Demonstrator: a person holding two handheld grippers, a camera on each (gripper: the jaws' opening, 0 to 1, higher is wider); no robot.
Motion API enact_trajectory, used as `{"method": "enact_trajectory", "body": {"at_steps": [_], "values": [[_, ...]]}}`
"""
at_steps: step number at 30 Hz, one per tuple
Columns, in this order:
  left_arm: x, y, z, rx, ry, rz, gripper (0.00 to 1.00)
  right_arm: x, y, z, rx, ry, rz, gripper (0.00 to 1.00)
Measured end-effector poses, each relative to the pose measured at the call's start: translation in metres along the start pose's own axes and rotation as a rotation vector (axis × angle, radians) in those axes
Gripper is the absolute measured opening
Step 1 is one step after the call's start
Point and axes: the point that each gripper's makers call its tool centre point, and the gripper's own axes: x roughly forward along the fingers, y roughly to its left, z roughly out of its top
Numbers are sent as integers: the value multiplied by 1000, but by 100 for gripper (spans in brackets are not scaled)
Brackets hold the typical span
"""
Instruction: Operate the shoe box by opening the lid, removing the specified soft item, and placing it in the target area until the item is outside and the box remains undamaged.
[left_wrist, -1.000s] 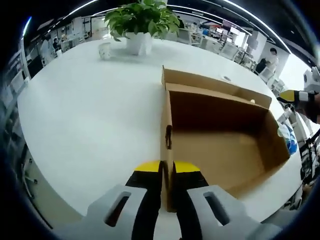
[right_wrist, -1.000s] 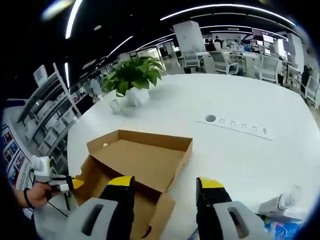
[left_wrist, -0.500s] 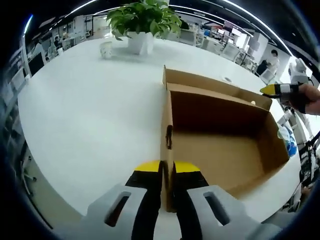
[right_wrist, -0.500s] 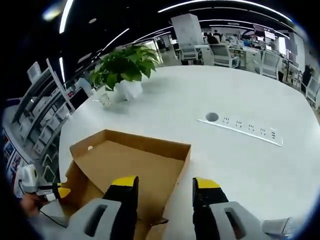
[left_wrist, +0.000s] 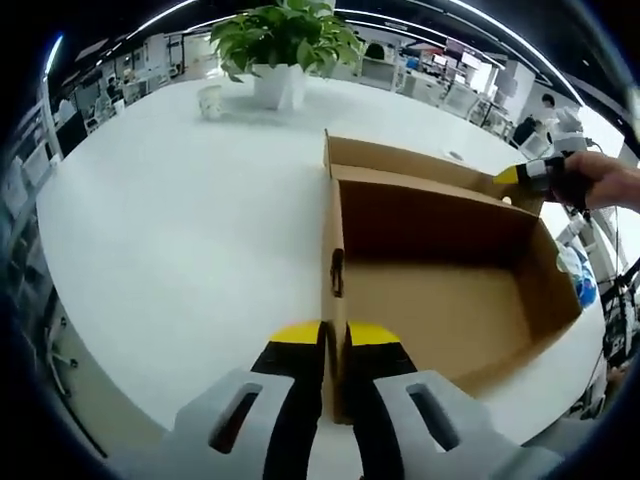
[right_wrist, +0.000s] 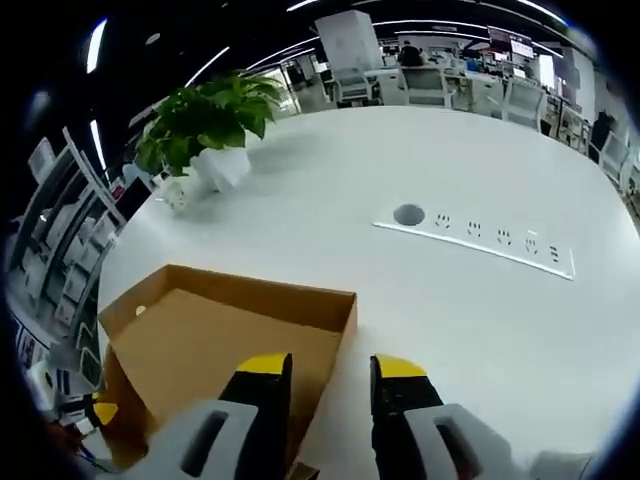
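No legible brand or writing on the one cardboard shoe box (left_wrist: 440, 270), open on the white table (left_wrist: 180, 230). Left gripper (left_wrist: 335, 335) pinched narrow on the box's near wall. Right gripper (right_wrist: 328, 367) with jaws narrowly apart astride the box's corner wall, grip not certain. One potted plant (left_wrist: 285, 45), one small cup (left_wrist: 209, 100). Power socket strip (right_wrist: 480, 240) in right gripper view; blue packet (left_wrist: 582, 285) past box in left gripper view.
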Motion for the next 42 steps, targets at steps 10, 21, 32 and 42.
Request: {"method": "enact_trajectory", "body": {"at_steps": [10,21,32,42], "values": [[0,-1,-1,17,7,10,5,18,-2,4,-56,52,-32,16],[-1,-1,-2,34,15,13,5,19,-3,3,-111,75,-77,1],[1,0,-2,43,22,20,5,-5,8,25,-111,-4,-85,0],[5,3,-9,36,45,24,4,-31,20,48,-143,-89,-52,0]]}}
